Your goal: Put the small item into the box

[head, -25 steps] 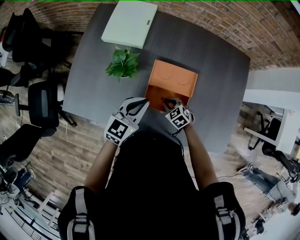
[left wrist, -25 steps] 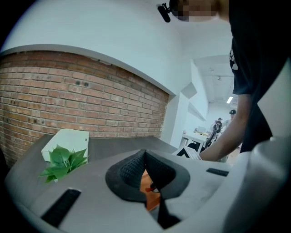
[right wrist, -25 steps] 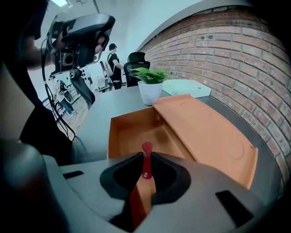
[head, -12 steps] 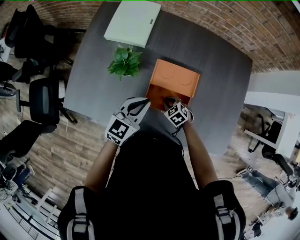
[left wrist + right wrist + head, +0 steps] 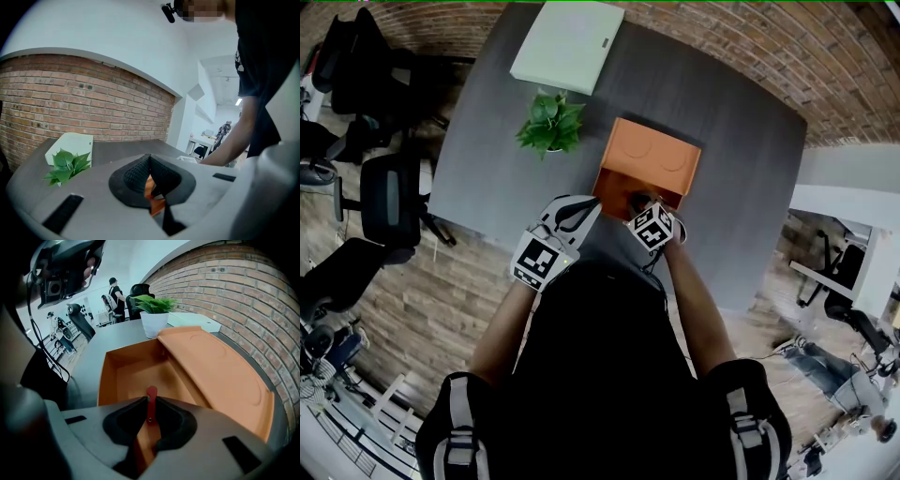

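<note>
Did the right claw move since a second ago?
Yes, a little: the right claw, holding a small red strip, crept forward, farther over the open orange box.

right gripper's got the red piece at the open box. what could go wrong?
1. The lid covers much of the orange box; released off-centre, the red piece may land on it.
2. The right gripper pinches a thin piece; it may cling to a pad.
3. The left gripper is shut, empty; a bump could shift the box.
</note>
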The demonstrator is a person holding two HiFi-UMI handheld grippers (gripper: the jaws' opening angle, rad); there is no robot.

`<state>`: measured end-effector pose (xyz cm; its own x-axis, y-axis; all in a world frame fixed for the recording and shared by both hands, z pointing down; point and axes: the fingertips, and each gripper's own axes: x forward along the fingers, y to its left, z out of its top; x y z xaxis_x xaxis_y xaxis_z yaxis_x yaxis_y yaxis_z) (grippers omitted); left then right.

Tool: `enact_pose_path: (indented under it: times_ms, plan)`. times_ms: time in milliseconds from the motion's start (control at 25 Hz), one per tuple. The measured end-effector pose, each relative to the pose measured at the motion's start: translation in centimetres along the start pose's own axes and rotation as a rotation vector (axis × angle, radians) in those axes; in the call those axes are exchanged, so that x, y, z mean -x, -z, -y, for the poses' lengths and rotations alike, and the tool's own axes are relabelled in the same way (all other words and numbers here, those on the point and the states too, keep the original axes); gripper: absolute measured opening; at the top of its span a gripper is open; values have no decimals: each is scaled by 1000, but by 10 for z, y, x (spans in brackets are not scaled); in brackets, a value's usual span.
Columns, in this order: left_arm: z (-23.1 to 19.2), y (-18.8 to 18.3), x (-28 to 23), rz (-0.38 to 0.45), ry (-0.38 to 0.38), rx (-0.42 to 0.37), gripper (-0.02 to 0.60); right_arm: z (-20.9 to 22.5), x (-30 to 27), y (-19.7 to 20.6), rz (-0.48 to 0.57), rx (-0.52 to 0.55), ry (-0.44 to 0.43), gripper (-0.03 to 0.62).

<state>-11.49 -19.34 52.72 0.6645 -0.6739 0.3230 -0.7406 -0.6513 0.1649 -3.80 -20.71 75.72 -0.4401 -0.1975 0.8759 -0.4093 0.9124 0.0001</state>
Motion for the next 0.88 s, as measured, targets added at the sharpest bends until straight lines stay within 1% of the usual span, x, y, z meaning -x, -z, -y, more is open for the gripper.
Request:
enact_pose_path:
  times_ms: [360, 640, 760, 880]
  plan:
    - [4, 0, -1, -3, 10, -8, 23, 2, -5, 6, -30, -26, 0, 67]
    - [8, -1, 1, -2, 14, -10, 23, 2, -1, 3, -9, -20, 13, 71]
    - [8, -1, 2, -1, 13, -12, 23, 3, -1, 3, 0, -21, 18, 89]
    - [9, -2, 3, 7, 12, -13, 23, 3, 0, 4, 1, -22, 21, 94]
